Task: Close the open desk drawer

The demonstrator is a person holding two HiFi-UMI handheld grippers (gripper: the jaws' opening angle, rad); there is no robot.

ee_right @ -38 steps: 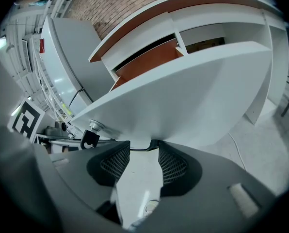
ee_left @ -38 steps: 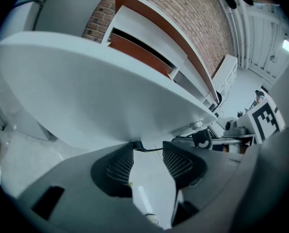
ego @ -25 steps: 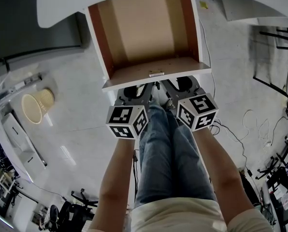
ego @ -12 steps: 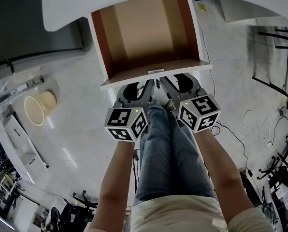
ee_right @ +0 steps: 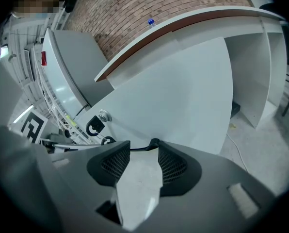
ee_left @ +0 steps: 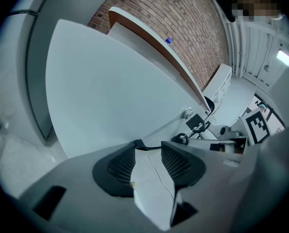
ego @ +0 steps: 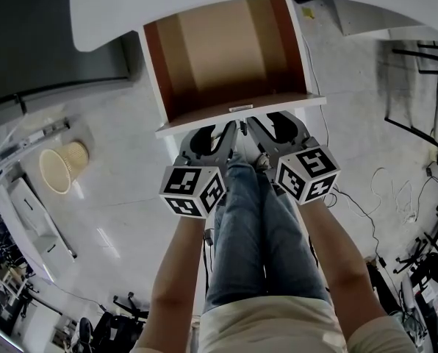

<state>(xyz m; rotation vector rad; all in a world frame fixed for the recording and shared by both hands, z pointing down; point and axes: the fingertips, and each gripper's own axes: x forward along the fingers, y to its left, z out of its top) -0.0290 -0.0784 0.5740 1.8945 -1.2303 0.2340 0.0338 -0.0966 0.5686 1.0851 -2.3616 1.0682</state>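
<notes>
The desk drawer (ego: 241,115) stands pulled out from under the white desk top (ego: 204,6), its wooden inside bare. Both grippers sit side by side just below its white front. My left gripper (ego: 217,134) has its tips at the front panel (ee_left: 115,91); its jaws are closing, with a gap and nothing between the pads. My right gripper (ego: 267,127) is open, its tips against the same panel (ee_right: 183,91). A small metal knob (ee_left: 187,113) on the front lies between the two grippers, also visible as the knob (ee_right: 103,115) in the right gripper view.
The person's legs (ego: 256,226) are directly under the grippers. A wicker basket (ego: 61,166) stands on the floor at the left. Cables (ego: 381,190) and black frames lie at the right. A brick wall (ee_right: 149,8) rises behind the desk.
Both grippers stay at the drawer front. The right one sits slightly higher, and a little less of the drawer shows beyond the desk edge.
</notes>
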